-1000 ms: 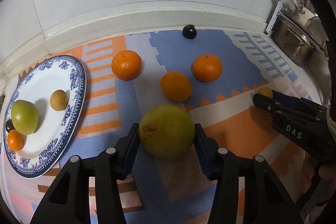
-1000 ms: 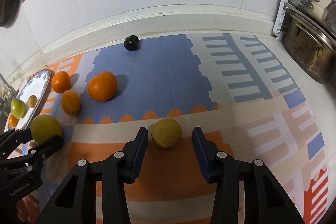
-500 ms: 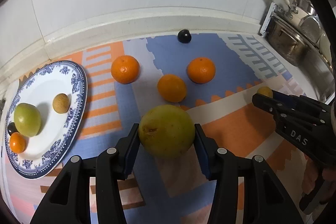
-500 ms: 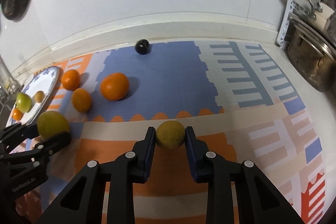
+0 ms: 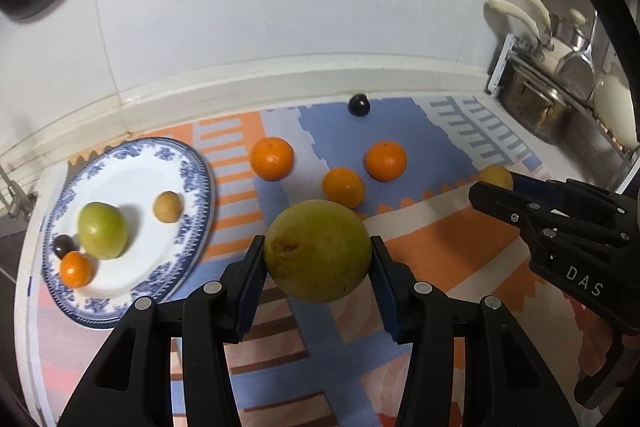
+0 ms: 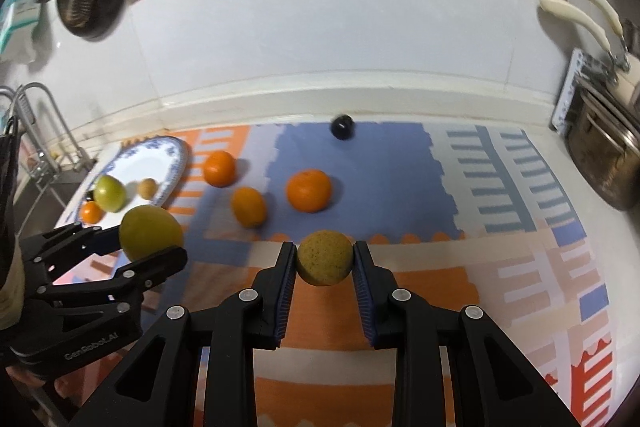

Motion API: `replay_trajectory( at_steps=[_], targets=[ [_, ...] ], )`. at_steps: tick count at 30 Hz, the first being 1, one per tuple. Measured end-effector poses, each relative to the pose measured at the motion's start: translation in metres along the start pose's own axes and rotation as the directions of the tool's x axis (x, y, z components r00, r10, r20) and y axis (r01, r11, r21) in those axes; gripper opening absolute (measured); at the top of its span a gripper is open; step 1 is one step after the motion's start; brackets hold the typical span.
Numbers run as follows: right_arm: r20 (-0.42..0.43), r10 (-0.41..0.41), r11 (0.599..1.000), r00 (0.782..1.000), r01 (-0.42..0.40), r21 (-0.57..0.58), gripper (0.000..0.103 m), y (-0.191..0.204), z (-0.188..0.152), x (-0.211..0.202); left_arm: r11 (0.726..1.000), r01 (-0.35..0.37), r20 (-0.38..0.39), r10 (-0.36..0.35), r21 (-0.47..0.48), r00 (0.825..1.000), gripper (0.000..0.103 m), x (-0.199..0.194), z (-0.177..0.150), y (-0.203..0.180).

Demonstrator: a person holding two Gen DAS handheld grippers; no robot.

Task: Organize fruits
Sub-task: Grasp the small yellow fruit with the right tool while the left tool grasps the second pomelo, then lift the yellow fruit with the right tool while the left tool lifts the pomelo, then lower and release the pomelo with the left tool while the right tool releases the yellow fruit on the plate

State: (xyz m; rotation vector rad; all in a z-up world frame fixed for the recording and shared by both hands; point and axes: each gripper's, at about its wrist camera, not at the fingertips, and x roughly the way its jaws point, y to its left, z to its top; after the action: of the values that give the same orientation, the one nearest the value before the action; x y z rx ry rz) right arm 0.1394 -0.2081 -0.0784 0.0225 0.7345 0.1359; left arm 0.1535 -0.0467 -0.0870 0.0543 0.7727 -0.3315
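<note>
My left gripper (image 5: 316, 267) is shut on a large yellow-green fruit (image 5: 318, 251) and holds it above the mat; it also shows in the right wrist view (image 6: 150, 233). My right gripper (image 6: 324, 261) is shut on a small speckled yellow fruit (image 6: 324, 257), lifted off the mat; it shows in the left wrist view (image 5: 496, 178). Three oranges (image 5: 272, 159) (image 5: 343, 187) (image 5: 385, 161) and a dark plum (image 5: 359, 105) lie on the mat. The blue-and-white plate (image 5: 192, 179) at the left holds a green fruit (image 5: 102, 231), a small brown fruit (image 5: 168, 207), a small orange (image 5: 76, 269) and a dark one (image 5: 63, 245).
A patterned orange and blue mat (image 5: 440, 251) covers the counter. A steel pot (image 5: 536, 115) and utensils with white handles (image 5: 516, 11) stand at the right. A white tiled wall (image 5: 280, 19) runs behind. A metal rack (image 6: 36, 131) stands at the far left.
My right gripper closed on the small yellow fruit and lifted it. Both grippers rose, and the left one carried the large fruit up with it.
</note>
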Motion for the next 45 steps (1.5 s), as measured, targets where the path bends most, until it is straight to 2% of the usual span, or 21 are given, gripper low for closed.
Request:
replay_trajectory(
  at_steps=[14, 21, 35, 45],
  targets=[
    [0.076, 0.09, 0.993, 0.993, -0.083, -0.086, 0.03, 0.045, 0.016, -0.023, 0.996, -0.065, 0.092, 0.071, -0.063, 0.993, 0.048, -0.046, -0.004, 0.031],
    [0.093, 0.138, 0.984, 0.986, -0.125, -0.13, 0.03, 0.07, 0.025, -0.024, 0.989, -0.098, 0.106, 0.11, -0.112, 0.988, 0.049, -0.061, -0.01, 0.05],
    [0.019, 0.251, 0.947, 0.968, -0.241, -0.213, 0.03, 0.124, 0.027, 0.007, 0.961, -0.197, 0.065, 0.213, -0.194, 0.975, 0.048, -0.074, -0.039, 0.099],
    [-0.032, 0.285, 0.926, 0.958, -0.283, -0.25, 0.03, 0.157, 0.04, 0.041, 0.951, -0.251, 0.065, 0.266, -0.181, 0.962, 0.048, -0.068, -0.028, 0.134]
  ],
)
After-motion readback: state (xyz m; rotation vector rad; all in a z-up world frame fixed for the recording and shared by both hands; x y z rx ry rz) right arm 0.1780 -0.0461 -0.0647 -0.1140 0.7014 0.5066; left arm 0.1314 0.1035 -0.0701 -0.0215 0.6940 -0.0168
